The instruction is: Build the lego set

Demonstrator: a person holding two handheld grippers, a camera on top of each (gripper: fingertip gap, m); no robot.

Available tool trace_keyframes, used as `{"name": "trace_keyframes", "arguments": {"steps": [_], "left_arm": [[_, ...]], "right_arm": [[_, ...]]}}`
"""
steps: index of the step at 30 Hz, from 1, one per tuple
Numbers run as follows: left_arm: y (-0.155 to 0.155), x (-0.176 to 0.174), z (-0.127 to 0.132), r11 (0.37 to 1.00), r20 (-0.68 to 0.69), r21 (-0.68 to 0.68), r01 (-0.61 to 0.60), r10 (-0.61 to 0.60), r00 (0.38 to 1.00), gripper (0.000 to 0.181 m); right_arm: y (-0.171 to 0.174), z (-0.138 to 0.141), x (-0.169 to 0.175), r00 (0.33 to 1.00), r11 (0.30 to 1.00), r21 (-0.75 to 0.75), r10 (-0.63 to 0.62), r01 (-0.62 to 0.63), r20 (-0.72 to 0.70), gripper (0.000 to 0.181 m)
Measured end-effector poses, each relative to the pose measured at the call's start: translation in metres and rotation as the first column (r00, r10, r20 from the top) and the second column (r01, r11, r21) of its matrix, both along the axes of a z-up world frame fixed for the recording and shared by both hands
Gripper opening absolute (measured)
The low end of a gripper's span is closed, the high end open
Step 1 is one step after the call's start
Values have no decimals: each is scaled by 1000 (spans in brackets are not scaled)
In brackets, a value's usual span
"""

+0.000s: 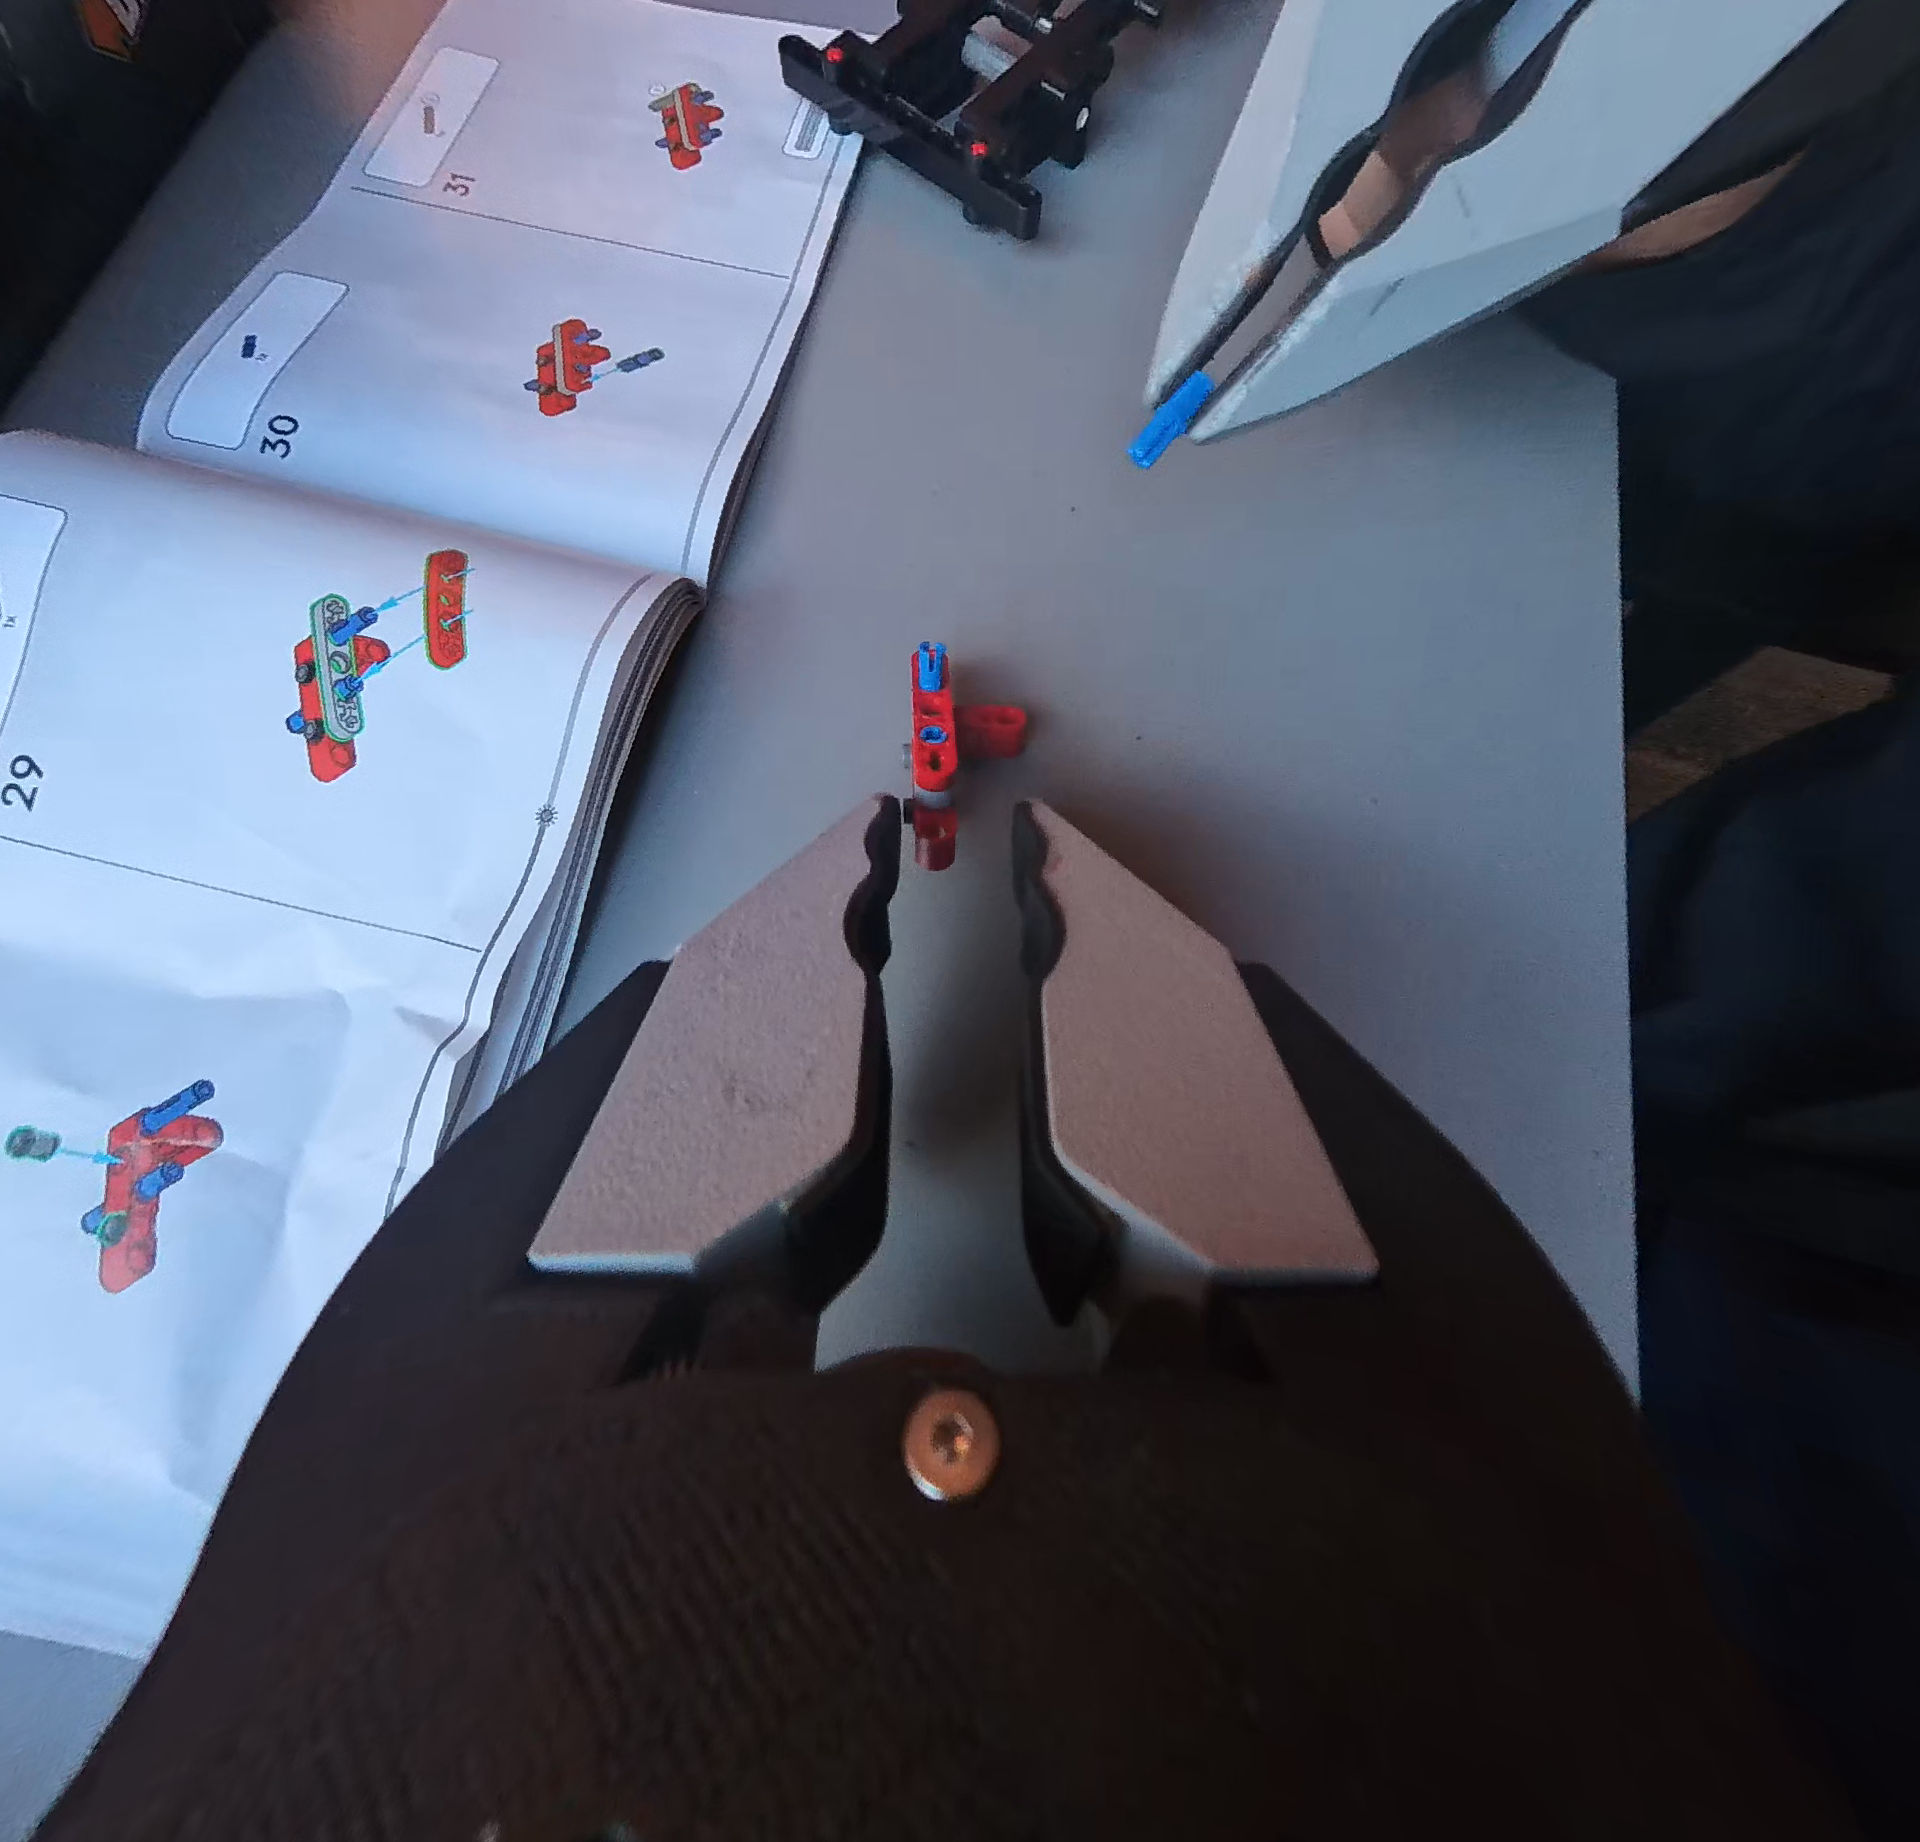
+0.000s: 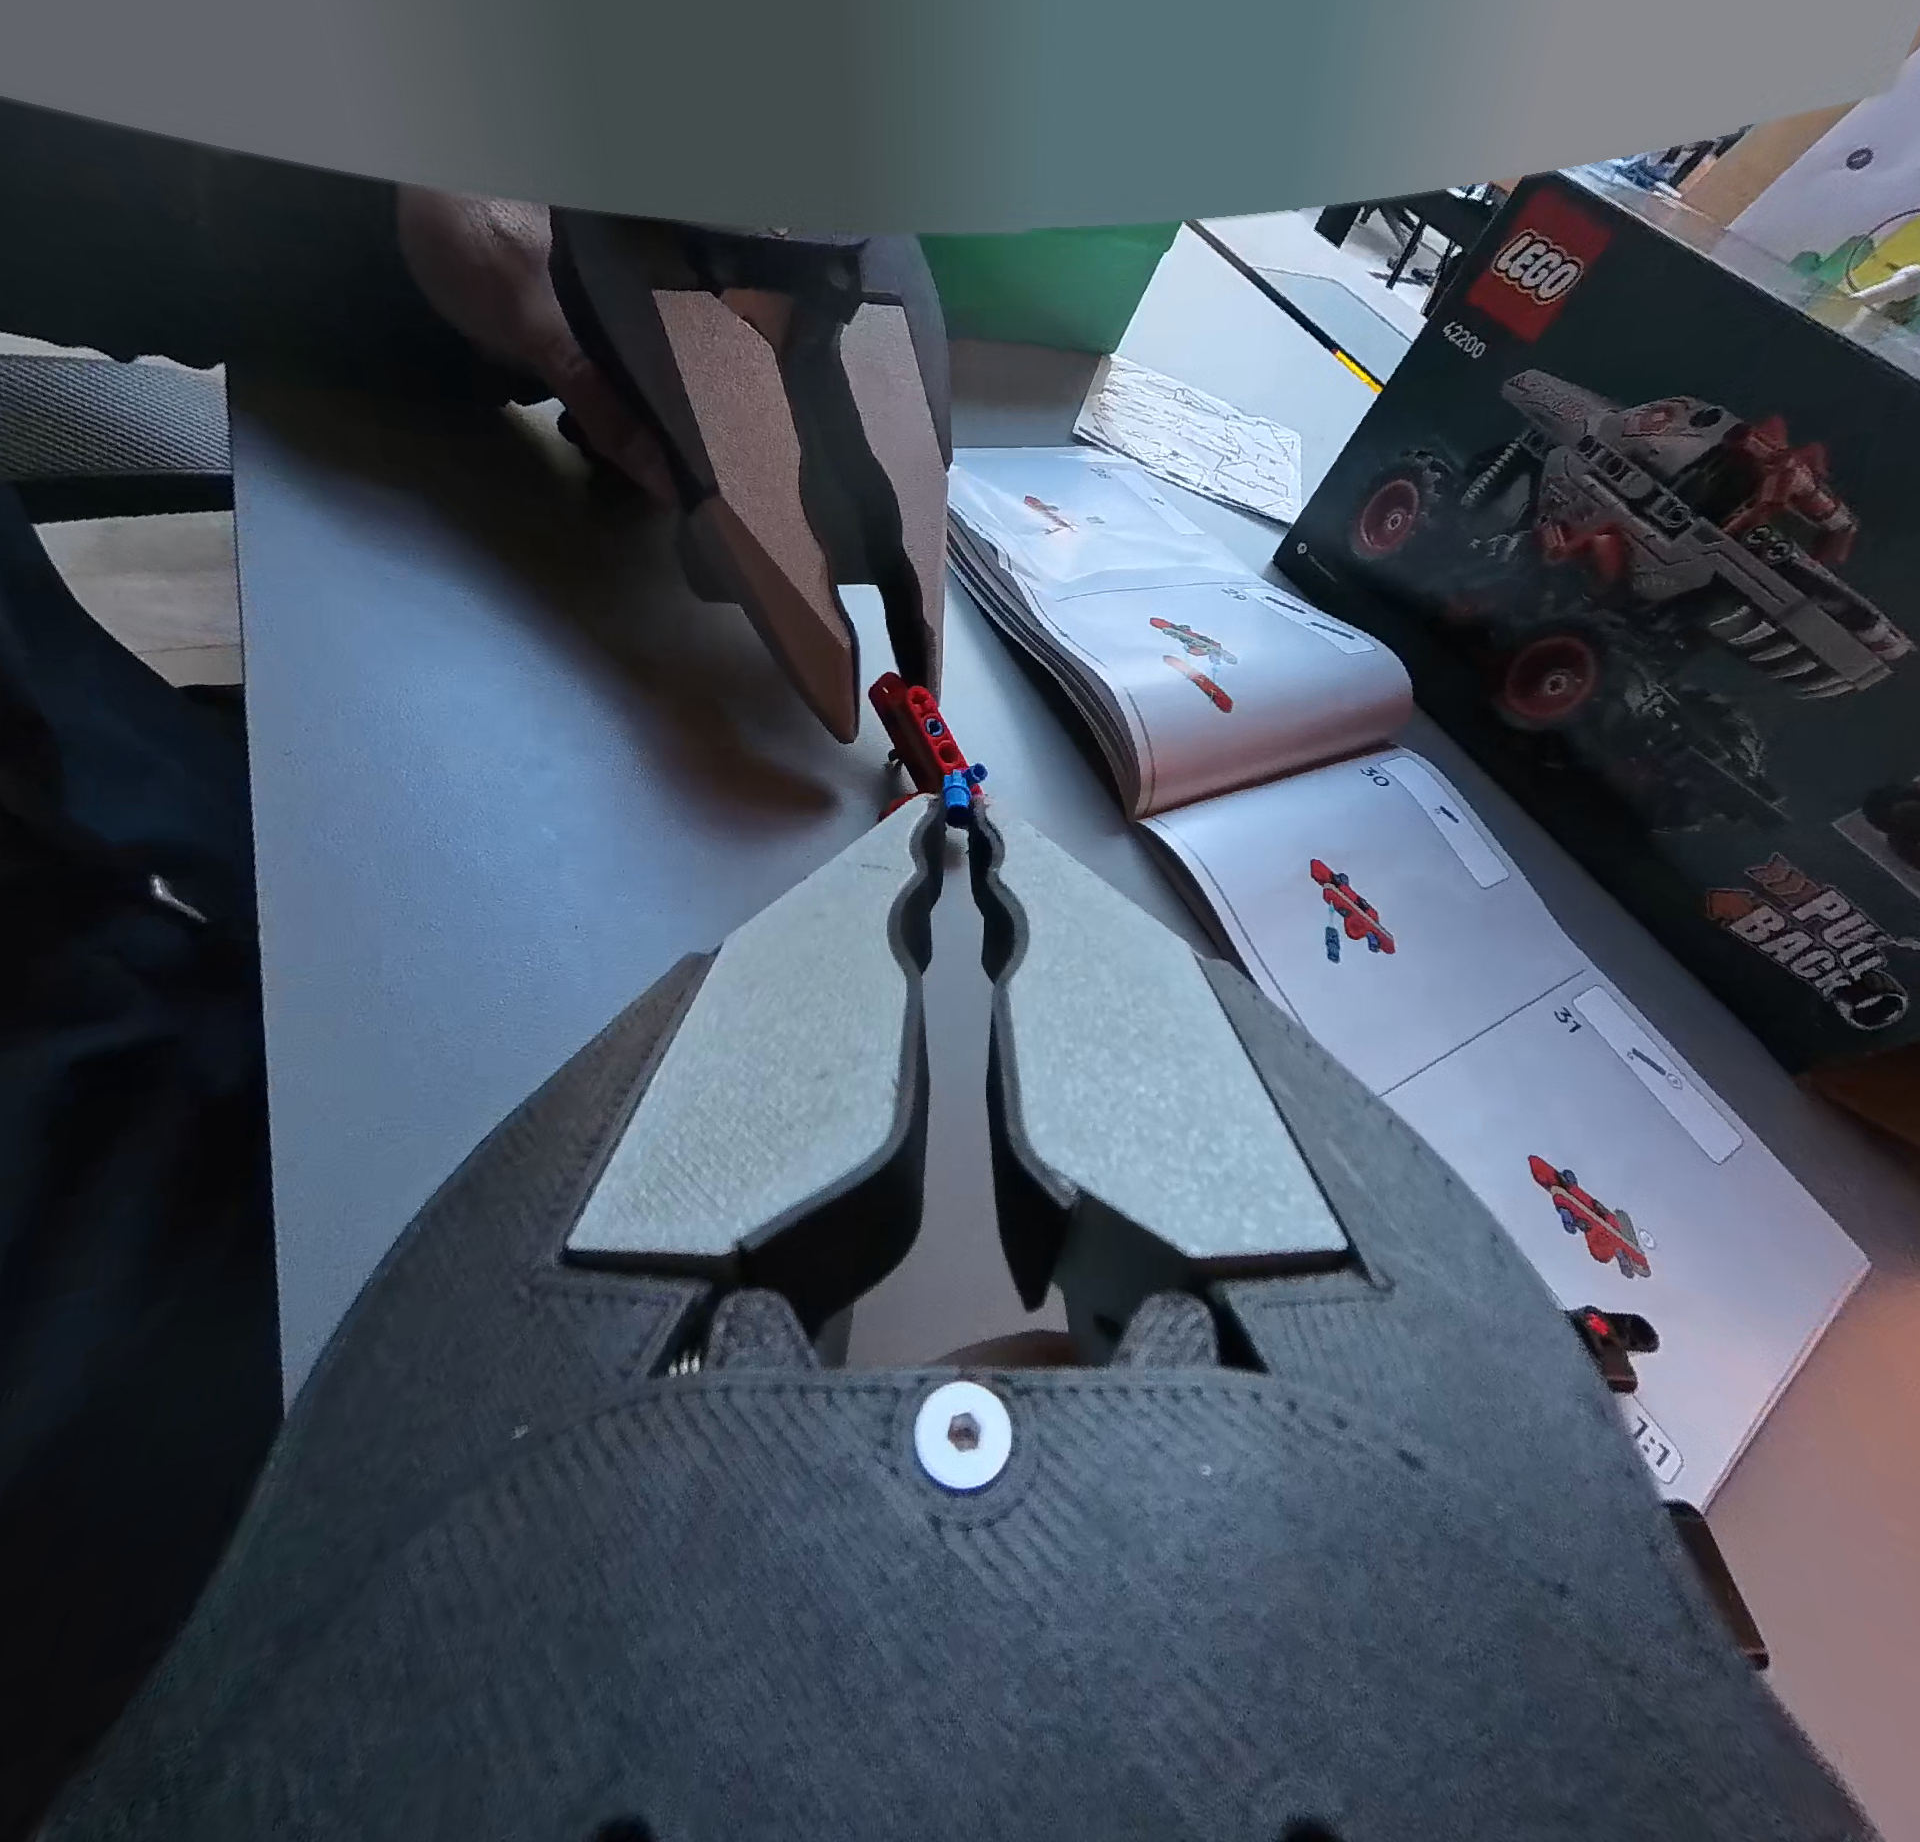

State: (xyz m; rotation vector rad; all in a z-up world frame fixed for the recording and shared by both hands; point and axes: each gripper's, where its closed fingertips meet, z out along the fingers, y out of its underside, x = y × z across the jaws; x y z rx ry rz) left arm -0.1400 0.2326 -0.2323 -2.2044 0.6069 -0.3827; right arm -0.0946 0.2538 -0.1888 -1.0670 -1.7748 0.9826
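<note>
A small red beam assembly (image 1: 938,743) with blue pins lies on the grey table (image 1: 1299,753). My left gripper (image 1: 954,818) is open, its tips on either side of the assembly's near end without closing on it. My right gripper (image 2: 956,824) is shut on a blue pin (image 2: 958,790) and holds it just above the table, close to the red assembly (image 2: 920,722). In the left wrist view the right gripper (image 1: 1179,412) hangs at the upper right, the blue pin (image 1: 1166,431) sticking out of its tips. The left gripper (image 2: 883,696) stands over the assembly's far end.
An open instruction booklet (image 1: 312,753) lies left of the assembly and also shows in the right wrist view (image 2: 1455,961). A black partly built chassis (image 1: 997,88) sits at the back. The set's box (image 2: 1662,545) stands behind the booklet. The table edge (image 1: 1621,961) is close on the right. There is about 7 cm between the tips of the two grippers.
</note>
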Motion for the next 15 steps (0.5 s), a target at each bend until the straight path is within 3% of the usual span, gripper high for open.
{"name": "trace_keyframes", "arguments": {"steps": [7,15], "left_arm": [[1,-2,0,999,54,-31,-7,8,999,29],[4,-7,0,998,66,-45,-40,42,997,23]], "right_arm": [[0,-1,0,1000,1000,-13,6,-6,10,1],[-2,-2,0,1000,1000,4,14,-14,12,1]]}}
